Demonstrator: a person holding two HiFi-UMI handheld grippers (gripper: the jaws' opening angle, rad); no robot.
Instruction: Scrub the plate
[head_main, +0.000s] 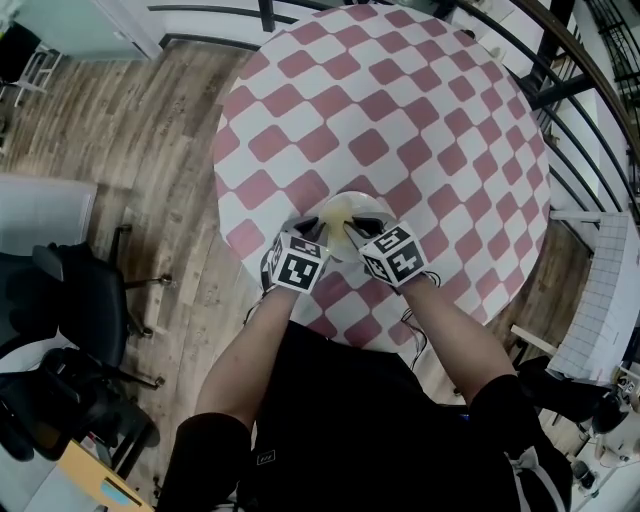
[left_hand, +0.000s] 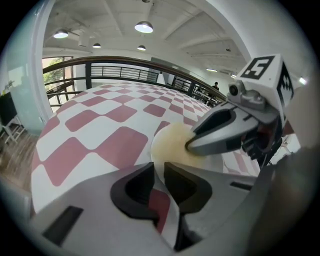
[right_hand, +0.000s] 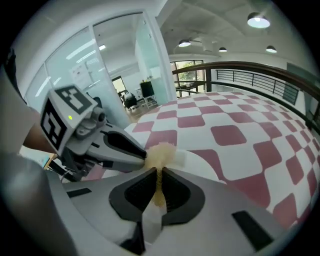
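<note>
A small pale cream plate (head_main: 345, 208) is held just above the near edge of the checked table. My left gripper (head_main: 308, 225) is shut on the plate's near rim, which shows as a thin white strip between its jaws in the left gripper view (left_hand: 159, 172). The plate's face (left_hand: 172, 145) rises beyond them. My right gripper (head_main: 358, 228) is shut on a yellowish fuzzy scrubber (right_hand: 161, 152), pressed against the plate (right_hand: 200, 162). The right gripper's tip (left_hand: 192, 146) touches the plate's face. The left gripper (right_hand: 142, 155) lies close on the left in the right gripper view.
The round table (head_main: 400, 100) wears a pink-and-white checked cloth. A dark railing (head_main: 590, 90) curves round its right side. A black office chair (head_main: 80, 300) stands on the wooden floor (head_main: 130, 110) at the left. The person's arms reach in from below.
</note>
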